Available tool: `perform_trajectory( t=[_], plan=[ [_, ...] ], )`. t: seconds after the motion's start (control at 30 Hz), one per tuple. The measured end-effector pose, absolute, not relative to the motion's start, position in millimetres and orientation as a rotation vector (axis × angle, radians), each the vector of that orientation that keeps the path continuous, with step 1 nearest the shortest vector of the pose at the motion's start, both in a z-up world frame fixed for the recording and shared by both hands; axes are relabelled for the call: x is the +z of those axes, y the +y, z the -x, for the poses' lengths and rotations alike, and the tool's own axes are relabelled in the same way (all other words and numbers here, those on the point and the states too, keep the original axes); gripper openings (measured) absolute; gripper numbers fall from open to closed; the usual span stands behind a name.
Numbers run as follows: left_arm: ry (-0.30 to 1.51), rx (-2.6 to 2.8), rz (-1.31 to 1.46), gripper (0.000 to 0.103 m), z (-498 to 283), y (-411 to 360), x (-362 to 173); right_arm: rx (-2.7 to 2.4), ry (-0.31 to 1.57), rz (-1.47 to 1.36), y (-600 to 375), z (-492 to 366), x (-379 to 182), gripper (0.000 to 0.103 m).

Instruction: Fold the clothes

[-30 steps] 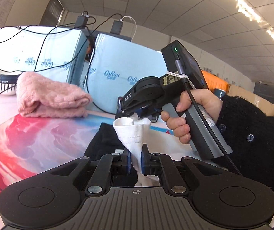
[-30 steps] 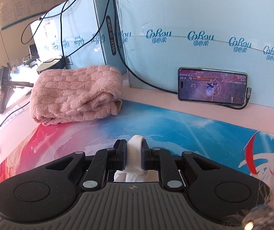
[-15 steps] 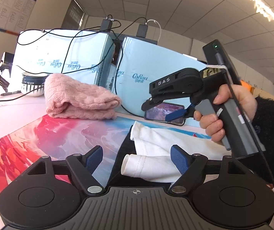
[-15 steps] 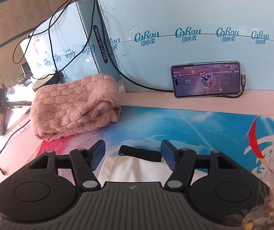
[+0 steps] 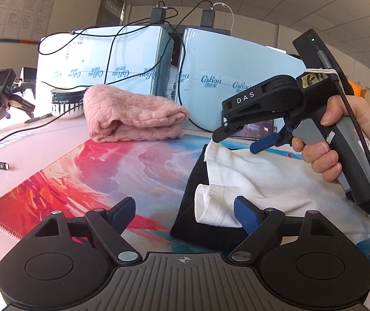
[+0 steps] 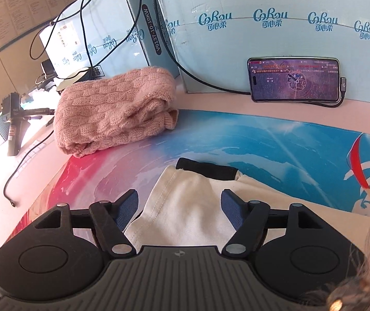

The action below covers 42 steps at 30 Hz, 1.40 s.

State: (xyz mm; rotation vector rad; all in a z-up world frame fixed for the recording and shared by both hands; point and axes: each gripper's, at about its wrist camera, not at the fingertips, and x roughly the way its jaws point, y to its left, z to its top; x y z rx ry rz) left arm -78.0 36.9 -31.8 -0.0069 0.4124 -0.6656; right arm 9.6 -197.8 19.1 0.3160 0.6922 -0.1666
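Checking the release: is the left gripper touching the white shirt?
Cannot tell. In the left wrist view the left gripper is open, but its right pad overlaps the white shirt, hiding any gap.

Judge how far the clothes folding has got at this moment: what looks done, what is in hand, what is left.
Done: the pink knit sweater lies folded at the mat's far edge, and the white garment lies doubled over on a black garment.
In hand: nothing; the left gripper and right gripper are open above the white cloth.
Left: its rolled sleeve end looks untidy and may need tucking.
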Motion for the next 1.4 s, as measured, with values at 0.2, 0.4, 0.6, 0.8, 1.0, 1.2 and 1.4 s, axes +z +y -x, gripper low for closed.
perform_trajectory(
  t=[0.2, 0.4, 0.6, 0.8, 1.0, 1.2, 1.4],
  plan=[
    [0.443, -0.692, 0.042, 0.091, 88, 38, -27, -0.254, 0.669, -0.256, -208, 16, 30, 0.083],
    [0.487, -0.736, 0.043, 0.093, 101, 31, -25, -0.355, 0.649, -0.276, -236, 47, 29, 0.085],
    [0.562, -0.763, 0.095, 0.096, 100, 25, -28, -0.456, 0.653, -0.342, -273, 78, 15, 0.085],
    [0.654, -0.813, 0.231, 0.103, 82, 16, -25, -0.538, 0.648, -0.437, -307, 97, 0, 0.085],
    [0.672, -0.806, 0.352, 0.102, 62, 8, -29, -0.486, 0.641, -0.562, -317, 97, -15, 0.083],
    [0.644, -0.819, 0.278, 0.042, 58, 3, -30, -0.435, 0.652, -0.537, -295, 95, -14, 0.030],
    [0.570, -0.852, 0.255, 0.024, 53, 10, -23, -0.359, 0.509, -0.497, -277, 102, 28, 0.012]
  ],
)
